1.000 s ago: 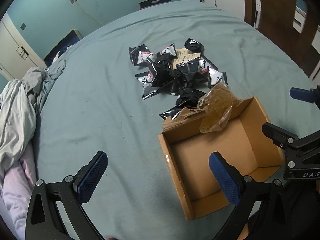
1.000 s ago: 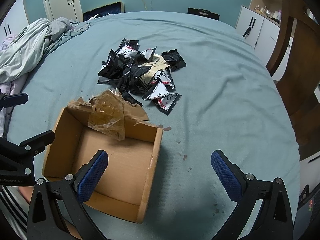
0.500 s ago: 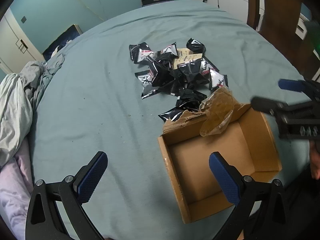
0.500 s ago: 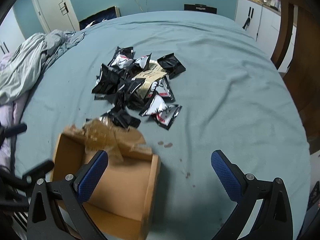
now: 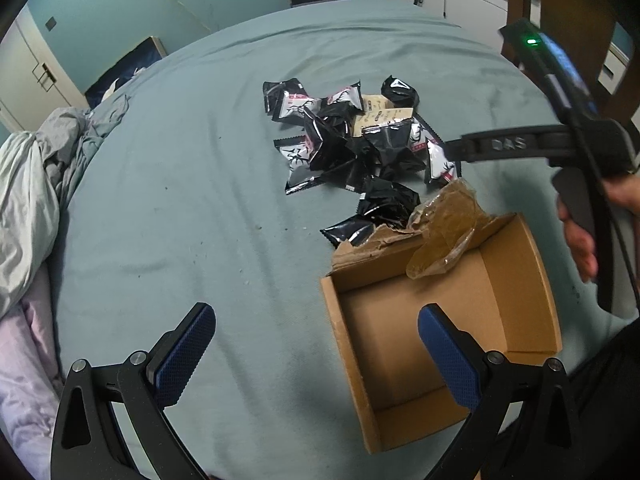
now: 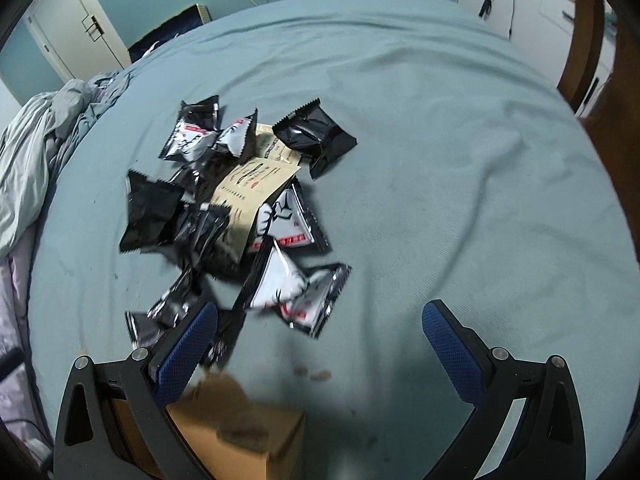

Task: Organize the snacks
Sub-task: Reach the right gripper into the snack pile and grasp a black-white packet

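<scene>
Left wrist view: taken from above, angled down over the bed sheet (image 5: 168, 208), cardboard box (image 5: 440, 320) close below. Right wrist view: set lower and nearer the snack packets (image 6: 248, 208), facing forward. Packets, box and sheet are shared by both.

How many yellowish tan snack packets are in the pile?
2 that I can see. One tan packet lies across the middle of the pile; the other pokes out just behind it, partly under a black packet. More may be hidden beneath.
</scene>
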`<state>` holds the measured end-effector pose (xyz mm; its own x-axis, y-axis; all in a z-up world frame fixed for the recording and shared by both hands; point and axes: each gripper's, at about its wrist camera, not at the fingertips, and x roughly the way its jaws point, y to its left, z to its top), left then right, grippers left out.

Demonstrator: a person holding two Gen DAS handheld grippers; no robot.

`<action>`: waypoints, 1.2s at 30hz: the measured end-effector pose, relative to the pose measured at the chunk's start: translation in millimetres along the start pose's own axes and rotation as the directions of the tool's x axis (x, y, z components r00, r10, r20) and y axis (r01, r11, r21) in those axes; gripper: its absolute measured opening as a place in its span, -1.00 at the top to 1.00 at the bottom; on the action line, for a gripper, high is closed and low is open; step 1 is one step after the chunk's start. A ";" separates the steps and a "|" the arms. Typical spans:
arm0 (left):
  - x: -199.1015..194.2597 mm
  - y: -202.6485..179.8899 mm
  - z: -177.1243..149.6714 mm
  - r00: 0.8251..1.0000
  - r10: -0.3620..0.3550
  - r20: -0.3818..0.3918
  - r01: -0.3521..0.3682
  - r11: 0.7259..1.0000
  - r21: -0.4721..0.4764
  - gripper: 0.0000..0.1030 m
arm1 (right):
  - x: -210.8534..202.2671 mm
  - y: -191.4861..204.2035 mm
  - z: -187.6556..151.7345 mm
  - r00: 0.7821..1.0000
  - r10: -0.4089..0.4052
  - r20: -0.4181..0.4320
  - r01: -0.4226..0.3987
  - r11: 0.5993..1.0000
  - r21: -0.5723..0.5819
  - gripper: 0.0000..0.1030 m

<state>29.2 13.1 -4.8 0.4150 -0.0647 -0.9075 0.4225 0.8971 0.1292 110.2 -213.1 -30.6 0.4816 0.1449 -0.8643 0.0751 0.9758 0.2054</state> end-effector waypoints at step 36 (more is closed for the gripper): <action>43.6 31.4 87.7 1.000 0.014 -0.006 -0.014 0.998 -0.056 -1.00 | 21.1 -20.9 1.5 0.994 -0.038 -0.103 0.042 0.998 0.040 -0.24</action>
<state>131.2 0.1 -5.3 0.4159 -0.0497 -0.9080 0.3708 0.9210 0.1195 120.1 -230.7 -52.4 0.3863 0.1242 -0.9140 0.1298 0.9737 0.1872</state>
